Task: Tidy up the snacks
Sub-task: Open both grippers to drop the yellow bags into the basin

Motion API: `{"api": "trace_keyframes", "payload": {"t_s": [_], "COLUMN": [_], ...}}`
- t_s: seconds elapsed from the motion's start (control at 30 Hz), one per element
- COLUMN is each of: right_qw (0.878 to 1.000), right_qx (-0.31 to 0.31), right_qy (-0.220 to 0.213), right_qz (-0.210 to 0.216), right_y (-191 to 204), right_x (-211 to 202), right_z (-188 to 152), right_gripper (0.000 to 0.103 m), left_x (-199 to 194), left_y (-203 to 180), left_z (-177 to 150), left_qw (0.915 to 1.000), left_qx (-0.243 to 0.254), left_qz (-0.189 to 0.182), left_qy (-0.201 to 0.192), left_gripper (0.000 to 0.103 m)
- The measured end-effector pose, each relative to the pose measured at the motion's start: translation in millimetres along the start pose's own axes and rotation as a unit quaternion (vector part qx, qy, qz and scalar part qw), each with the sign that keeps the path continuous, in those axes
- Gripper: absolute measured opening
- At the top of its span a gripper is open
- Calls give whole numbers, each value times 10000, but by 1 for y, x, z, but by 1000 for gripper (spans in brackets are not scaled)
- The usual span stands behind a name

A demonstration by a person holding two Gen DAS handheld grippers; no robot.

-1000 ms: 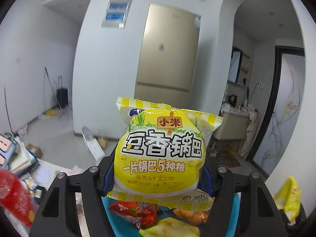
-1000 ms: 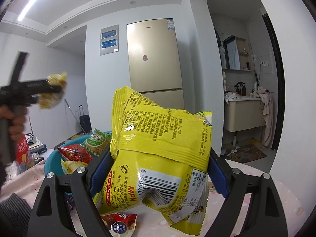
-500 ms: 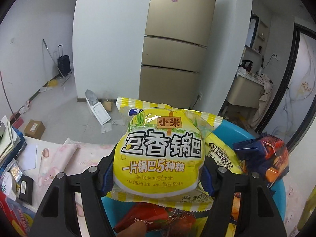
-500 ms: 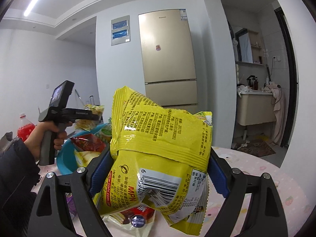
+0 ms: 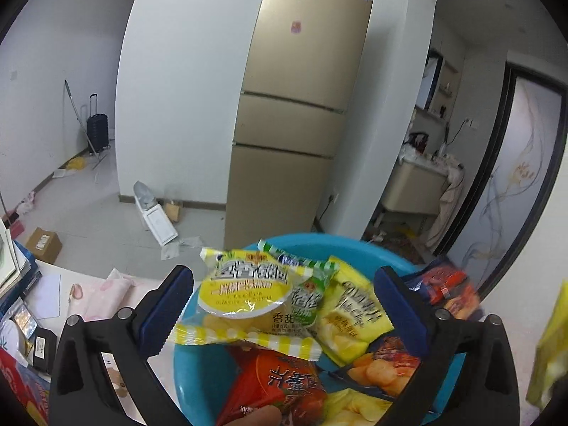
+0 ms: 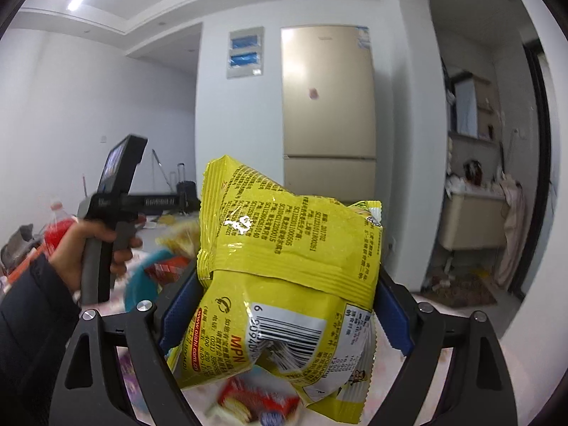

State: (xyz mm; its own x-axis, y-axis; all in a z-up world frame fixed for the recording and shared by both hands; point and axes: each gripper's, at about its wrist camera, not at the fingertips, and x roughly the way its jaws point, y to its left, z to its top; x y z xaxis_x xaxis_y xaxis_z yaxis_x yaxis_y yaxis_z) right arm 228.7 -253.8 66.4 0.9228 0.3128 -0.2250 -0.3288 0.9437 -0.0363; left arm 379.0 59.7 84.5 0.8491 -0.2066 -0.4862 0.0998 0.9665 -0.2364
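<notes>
My left gripper [image 5: 284, 301] is open above the blue basin [image 5: 355, 245]. The small yellow rice-crisp packet [image 5: 245, 291] lies free between the fingers, on top of other snack bags in the basin, among them a red bag [image 5: 284, 387] and a yellow chip bag [image 5: 351, 312]. My right gripper [image 6: 284, 305] is shut on a large yellow snack bag [image 6: 291, 269], held up above the pink table. The left gripper's handle [image 6: 117, 195] and hand show at the left of the right wrist view, over the basin [image 6: 145, 277].
A red-and-white packet [image 6: 255, 404] lies on the pink tablecloth [image 6: 408, 372] under my right gripper. Books and small boxes [image 5: 21, 305] crowd the table's left side, with a red bottle [image 6: 58, 227]. A gold fridge [image 5: 298, 106] stands behind.
My left gripper has opened and dropped the small yellow packet into the blue basin. My right gripper still holds the large yellow bag and has moved nearer the basin.
</notes>
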Motion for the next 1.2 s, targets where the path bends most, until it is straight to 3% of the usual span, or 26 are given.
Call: {"api": "trace_keyframes", "payload": {"t_s": [0.2, 0.33, 0.43, 0.53, 0.67, 0.73, 0.83, 0.97, 1.2], "right_qw": [9984, 9929, 9862, 9743, 9683, 9660, 9696, 9763, 9929], "right_qx": [-51, 152, 346, 473, 466, 389, 187, 162, 149], "right_qy": [332, 968, 1549, 2082, 2336, 2454, 2405, 2124, 1121], "right_qz": [460, 681, 477, 712, 753, 716, 420, 387, 382], "right_y": [25, 36, 39, 46, 57, 62, 61, 55, 42], "right_x": [61, 128, 178, 212, 235, 242, 239, 215, 146], "right_z": [51, 66, 65, 52, 32, 23, 19, 28, 68], "right_gripper": [88, 88, 88, 88, 90, 100, 103, 103, 103], "left_x": [-24, -25, -21, -16, -15, -16, -23, -38, -81], "left_y": [0, 6, 12, 19, 28, 28, 28, 17, -12], "left_z": [10, 12, 11, 10, 9, 10, 11, 14, 25], "left_qw": [9999, 9999, 9999, 9996, 9992, 9992, 9994, 9996, 9981], "left_qx": [49, -23, -103, -207, -318, -343, -330, -193, 112], "left_qz": [47, 83, 128, 161, 195, 172, 101, 14, -203], "left_qy": [-118, -89, -3, 78, 105, 78, -17, -189, -566], "left_gripper": [103, 103, 103, 103, 103, 103, 103, 103, 103]}}
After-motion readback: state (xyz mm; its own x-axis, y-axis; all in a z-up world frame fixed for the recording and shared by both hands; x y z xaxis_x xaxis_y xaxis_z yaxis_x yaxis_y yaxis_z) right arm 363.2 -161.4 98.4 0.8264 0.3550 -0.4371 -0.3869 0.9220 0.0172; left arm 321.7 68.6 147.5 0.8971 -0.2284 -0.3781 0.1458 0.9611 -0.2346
